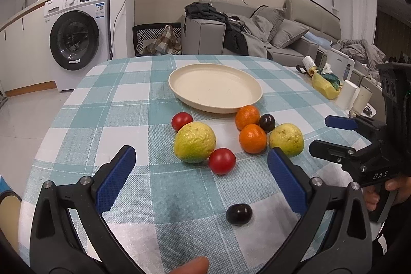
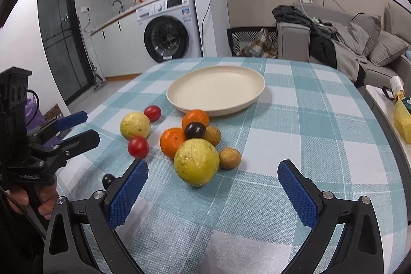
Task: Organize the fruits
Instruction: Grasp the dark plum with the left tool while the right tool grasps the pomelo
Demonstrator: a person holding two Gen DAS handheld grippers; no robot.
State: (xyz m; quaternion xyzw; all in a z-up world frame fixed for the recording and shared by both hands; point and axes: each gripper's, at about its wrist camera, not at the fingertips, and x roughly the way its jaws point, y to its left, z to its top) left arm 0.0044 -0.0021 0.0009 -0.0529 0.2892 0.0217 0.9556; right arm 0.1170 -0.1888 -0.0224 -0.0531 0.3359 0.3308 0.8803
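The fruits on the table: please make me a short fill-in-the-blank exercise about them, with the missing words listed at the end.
1. The cream plate holds ____ fruit.
2. The number of red tomatoes, one near and one farther, is ____.
3. Both the left gripper and the right gripper are ____.
4. The tablecloth has a ____ pattern.

Missing words: no; two; open; checked

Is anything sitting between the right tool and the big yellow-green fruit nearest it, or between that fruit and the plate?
Nothing lies between the open right tool and the near yellow-green fruit; only bare cloth. Toward the plate, two oranges and a dark plum crowd behind it, so it would need lifting over them.
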